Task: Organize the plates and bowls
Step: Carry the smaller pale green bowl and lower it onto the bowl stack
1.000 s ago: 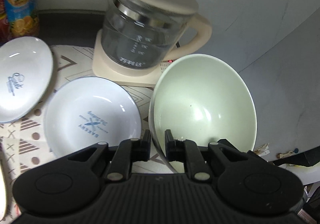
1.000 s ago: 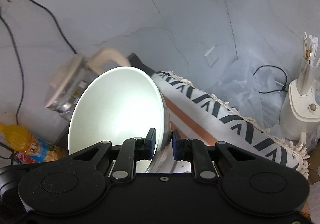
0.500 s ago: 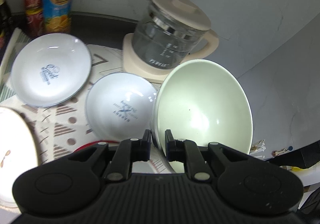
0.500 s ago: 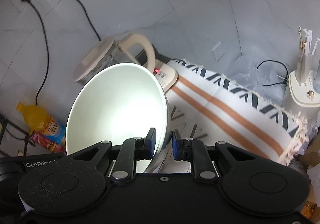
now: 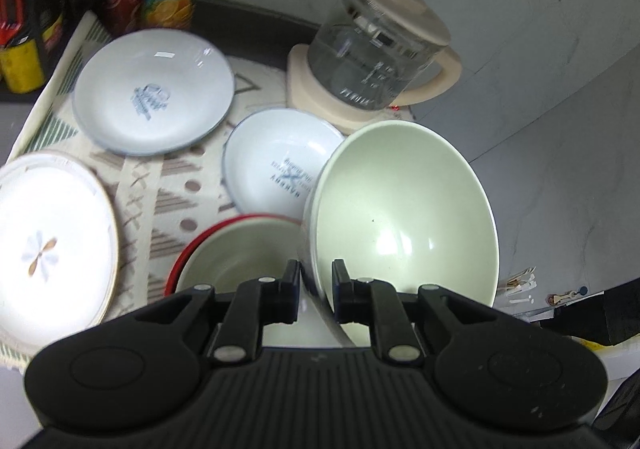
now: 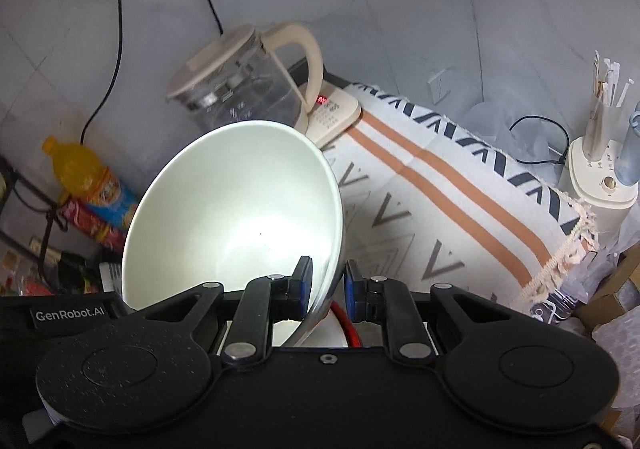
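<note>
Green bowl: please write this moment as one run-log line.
left gripper: shut on green bowl rim | right gripper: shut on same bowl | bowl: lifted, tilted | below: red-rimmed bowl

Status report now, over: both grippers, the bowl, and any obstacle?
Left gripper and right gripper both shut on pale green bowl rim. Bowl tilted, off the cloth. Red-rimmed bowl just beneath; kettle behind.

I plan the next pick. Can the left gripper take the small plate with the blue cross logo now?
Probably not yet. The left gripper is shut on the rim of the green bowl, and that bowl overlaps the near edge of the small plate. It would have to set the bowl down first.
</note>
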The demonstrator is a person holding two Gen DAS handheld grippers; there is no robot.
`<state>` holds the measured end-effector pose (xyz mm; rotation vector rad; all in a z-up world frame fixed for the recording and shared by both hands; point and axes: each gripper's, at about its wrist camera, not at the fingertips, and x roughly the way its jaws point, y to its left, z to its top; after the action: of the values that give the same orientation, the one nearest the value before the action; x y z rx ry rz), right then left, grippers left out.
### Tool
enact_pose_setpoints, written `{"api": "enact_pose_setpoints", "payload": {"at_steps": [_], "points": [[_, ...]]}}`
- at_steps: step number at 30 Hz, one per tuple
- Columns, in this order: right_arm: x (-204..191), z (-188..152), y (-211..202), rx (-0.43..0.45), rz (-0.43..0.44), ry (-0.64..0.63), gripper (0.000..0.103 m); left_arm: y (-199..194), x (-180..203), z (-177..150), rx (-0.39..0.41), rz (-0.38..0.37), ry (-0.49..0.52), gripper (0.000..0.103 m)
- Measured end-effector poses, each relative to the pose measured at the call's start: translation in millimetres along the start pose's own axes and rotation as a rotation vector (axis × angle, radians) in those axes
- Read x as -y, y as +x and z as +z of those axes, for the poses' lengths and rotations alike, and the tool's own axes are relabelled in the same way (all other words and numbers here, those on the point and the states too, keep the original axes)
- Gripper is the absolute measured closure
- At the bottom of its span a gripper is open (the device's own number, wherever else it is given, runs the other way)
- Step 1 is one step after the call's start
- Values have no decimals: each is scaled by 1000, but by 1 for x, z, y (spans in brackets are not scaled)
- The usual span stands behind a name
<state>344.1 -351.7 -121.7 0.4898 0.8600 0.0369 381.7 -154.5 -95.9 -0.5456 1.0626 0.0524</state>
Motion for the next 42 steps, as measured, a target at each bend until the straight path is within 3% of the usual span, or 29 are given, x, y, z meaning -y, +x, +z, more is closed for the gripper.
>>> {"api": "enact_pose_setpoints", "payload": {"at_steps": [20,33,38,42], "points": [[-14,-19,9,-45,-10,-148,90,11,-42,-37,-107,24,-149,88],[-18,-20,30,-63,-41,-173,94,18,-60,-37,-156,57,-184,87],[-21,-23,38,-76,-54,-187,94,9,-68,-28,-129,84,-187,86],[-25,-27,42,-75,-65,-217,92,1,-71,-18,-72,108,-154,80]]}}
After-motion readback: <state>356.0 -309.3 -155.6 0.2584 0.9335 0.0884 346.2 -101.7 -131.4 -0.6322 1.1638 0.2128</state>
